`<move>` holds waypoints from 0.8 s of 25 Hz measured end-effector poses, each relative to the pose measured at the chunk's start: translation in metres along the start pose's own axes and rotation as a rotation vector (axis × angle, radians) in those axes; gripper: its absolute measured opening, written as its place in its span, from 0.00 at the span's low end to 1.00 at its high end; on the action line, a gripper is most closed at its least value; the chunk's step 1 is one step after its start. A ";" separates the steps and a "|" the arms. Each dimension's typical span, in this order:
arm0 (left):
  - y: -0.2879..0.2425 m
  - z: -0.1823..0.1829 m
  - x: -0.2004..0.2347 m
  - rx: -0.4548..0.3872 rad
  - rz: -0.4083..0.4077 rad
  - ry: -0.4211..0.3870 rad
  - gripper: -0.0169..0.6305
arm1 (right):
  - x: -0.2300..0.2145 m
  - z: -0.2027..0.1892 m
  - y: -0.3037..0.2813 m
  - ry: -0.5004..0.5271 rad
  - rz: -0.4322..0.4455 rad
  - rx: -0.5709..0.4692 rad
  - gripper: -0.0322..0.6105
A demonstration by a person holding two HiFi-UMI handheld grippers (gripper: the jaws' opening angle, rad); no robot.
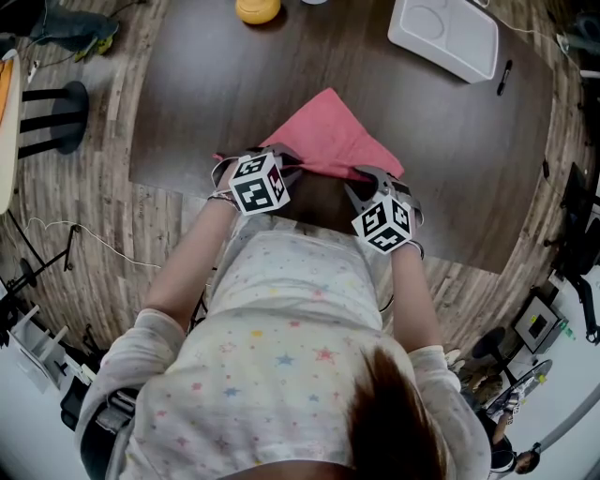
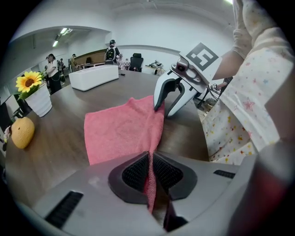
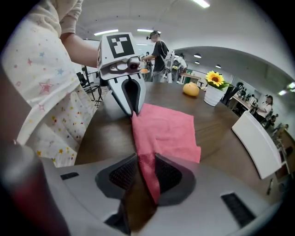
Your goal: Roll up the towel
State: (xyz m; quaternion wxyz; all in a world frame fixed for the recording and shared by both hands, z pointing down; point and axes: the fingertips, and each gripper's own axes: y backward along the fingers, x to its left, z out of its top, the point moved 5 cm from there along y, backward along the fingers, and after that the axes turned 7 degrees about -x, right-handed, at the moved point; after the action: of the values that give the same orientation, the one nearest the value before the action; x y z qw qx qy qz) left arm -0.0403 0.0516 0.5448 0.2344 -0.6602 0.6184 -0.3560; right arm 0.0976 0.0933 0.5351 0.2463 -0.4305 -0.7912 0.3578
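– Fingers (image 2: 133, 173) of the left gripper (image 2: 151, 175) are being pressed almost together on the near edge of the pink towel (image 1: 328, 136). The right gripper (image 3: 146, 177) is being clamped on that same edge, further right.
– With the rest lying spread on the table (image 1: 206, 84), both ends are best being turned over toward the far side together, level and tight, so a slanted roll is being avoided.

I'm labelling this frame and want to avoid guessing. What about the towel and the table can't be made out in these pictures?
Head view: the pink towel has its near edge hidden under the left gripper and right gripper.
Both gripper views: each gripper's own body covers the towel corner past its grip.
Head view: the yellow object is cut off by the top edge.
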 end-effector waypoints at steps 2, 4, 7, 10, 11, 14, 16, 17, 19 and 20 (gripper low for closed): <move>0.000 0.000 -0.002 -0.001 0.011 -0.008 0.08 | -0.002 -0.003 0.002 0.011 0.000 0.000 0.23; 0.002 -0.001 -0.004 0.005 0.023 -0.015 0.08 | -0.003 -0.007 0.006 0.030 -0.002 0.002 0.23; 0.004 -0.005 -0.004 0.013 0.044 -0.040 0.08 | -0.005 -0.010 0.008 0.039 -0.007 -0.001 0.20; 0.004 -0.005 -0.003 0.018 0.052 -0.048 0.07 | -0.007 -0.010 0.009 0.011 0.012 -0.007 0.12; 0.005 -0.005 -0.004 0.025 0.042 -0.042 0.07 | -0.007 -0.009 0.010 0.001 0.027 -0.009 0.10; 0.007 -0.005 -0.010 0.053 -0.006 -0.033 0.07 | -0.004 -0.008 0.015 -0.013 0.079 -0.018 0.09; 0.008 -0.009 -0.017 0.073 -0.042 -0.038 0.07 | 0.003 -0.009 0.016 -0.029 0.134 -0.010 0.09; 0.009 -0.012 -0.022 0.083 -0.063 -0.038 0.07 | 0.008 -0.010 0.016 -0.042 0.169 -0.001 0.09; 0.010 -0.014 -0.031 0.091 -0.109 -0.008 0.07 | 0.015 -0.012 0.018 -0.082 0.235 0.019 0.09; 0.010 -0.015 -0.034 0.090 -0.131 0.022 0.07 | 0.017 -0.012 0.019 -0.112 0.259 0.023 0.09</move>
State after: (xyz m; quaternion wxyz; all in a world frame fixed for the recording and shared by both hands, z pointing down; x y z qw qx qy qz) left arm -0.0572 0.0856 0.5406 0.2334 -0.6841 0.5599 -0.4051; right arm 0.1073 0.1194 0.5291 0.1584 -0.5053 -0.7375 0.4192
